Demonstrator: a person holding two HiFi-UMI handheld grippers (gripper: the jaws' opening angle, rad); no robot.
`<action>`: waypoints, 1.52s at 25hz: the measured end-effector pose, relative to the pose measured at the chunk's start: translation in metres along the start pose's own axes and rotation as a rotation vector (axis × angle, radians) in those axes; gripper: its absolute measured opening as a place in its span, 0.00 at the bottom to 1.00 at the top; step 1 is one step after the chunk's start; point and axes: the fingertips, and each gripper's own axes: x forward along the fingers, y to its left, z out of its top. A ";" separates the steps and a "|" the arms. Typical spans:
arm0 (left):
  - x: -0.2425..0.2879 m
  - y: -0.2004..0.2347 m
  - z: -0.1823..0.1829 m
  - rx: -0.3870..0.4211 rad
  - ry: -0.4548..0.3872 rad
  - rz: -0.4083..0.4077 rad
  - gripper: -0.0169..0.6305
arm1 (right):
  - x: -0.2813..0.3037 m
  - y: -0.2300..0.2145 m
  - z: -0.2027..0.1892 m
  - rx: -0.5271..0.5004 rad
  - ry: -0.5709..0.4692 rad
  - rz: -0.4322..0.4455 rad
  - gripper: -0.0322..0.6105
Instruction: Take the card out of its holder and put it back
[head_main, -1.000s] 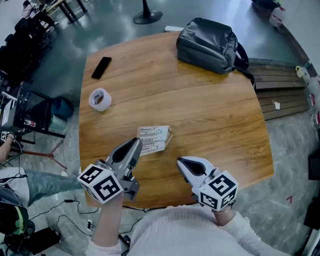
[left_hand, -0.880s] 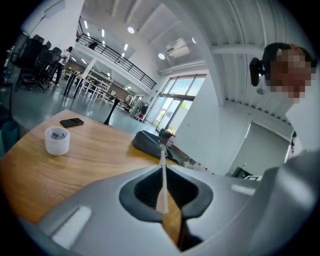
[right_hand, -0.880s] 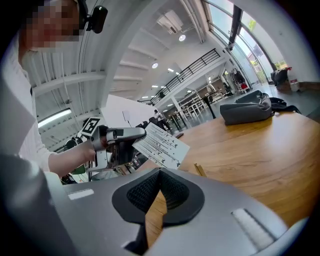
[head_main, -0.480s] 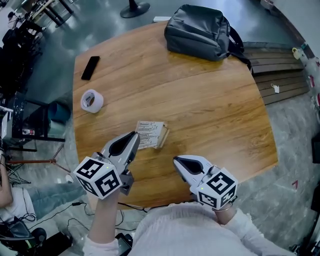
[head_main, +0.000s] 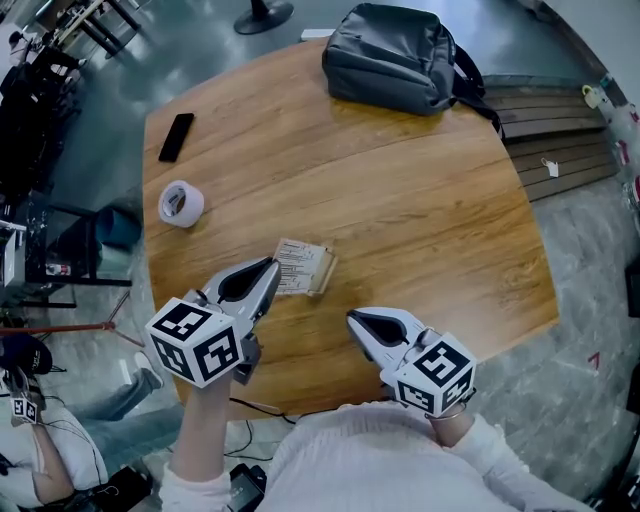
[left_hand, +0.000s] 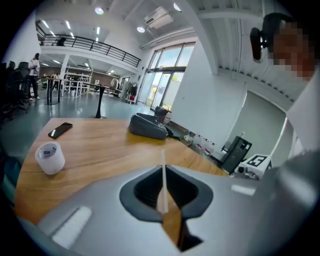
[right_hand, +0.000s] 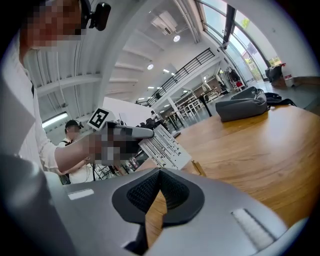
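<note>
A white printed card (head_main: 297, 265) is gripped at its near edge by my left gripper (head_main: 270, 270), which is shut on it. In the left gripper view the card (left_hand: 162, 172) shows edge-on as a thin white strip between the pads. Its far end sits at a small tan holder (head_main: 324, 271) on the wooden table (head_main: 420, 210). The right gripper view shows the card (right_hand: 165, 146) tilted up from the holder (right_hand: 199, 168). My right gripper (head_main: 353, 321) is shut with nothing in it, low over the table to the right of the card.
A grey backpack (head_main: 400, 58) lies at the table's far edge. A roll of tape (head_main: 181, 203) and a black phone (head_main: 176, 137) lie at the far left. A person (head_main: 40, 460) sits on the floor at lower left. The table's near edge runs just under both grippers.
My left gripper has rolled and sunk slightly with the card in it, so the card now looks narrower and more tilted. The right gripper has stayed put.
</note>
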 end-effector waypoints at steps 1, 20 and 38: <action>0.000 0.000 0.001 0.001 0.001 0.001 0.06 | 0.000 0.000 0.000 0.001 -0.002 -0.001 0.04; 0.014 -0.003 -0.002 -0.013 0.059 0.052 0.06 | -0.009 -0.010 0.003 0.021 -0.021 -0.019 0.04; 0.019 -0.006 -0.007 0.013 0.116 0.123 0.06 | -0.010 -0.013 0.006 0.023 -0.030 -0.010 0.04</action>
